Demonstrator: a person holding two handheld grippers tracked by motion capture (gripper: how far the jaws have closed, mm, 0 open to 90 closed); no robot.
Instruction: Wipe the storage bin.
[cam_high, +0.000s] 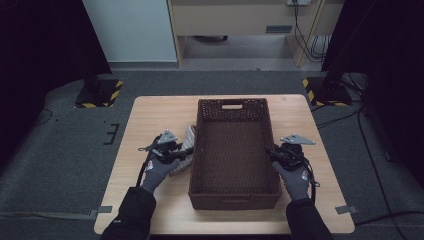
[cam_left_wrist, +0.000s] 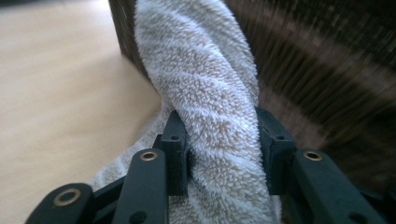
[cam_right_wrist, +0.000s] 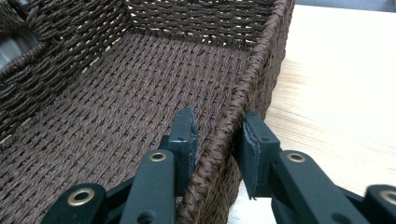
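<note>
A dark brown woven basket stands in the middle of the light wooden table. A fluffy towel with grey and beige stripes lies against the basket's left wall. My left gripper is shut on this towel, whose roll rises between the jaws, with the basket wall just behind. My right gripper sits at the basket's right wall. Its jaws straddle the rim, one inside and one outside, closed on the wall. The basket holds nothing.
Bare tabletop lies to the right of the basket and at the front. A person's gloved hands and dark sleeves come in from the near edge. Beyond the table are grey carpet, striped stand bases and cables.
</note>
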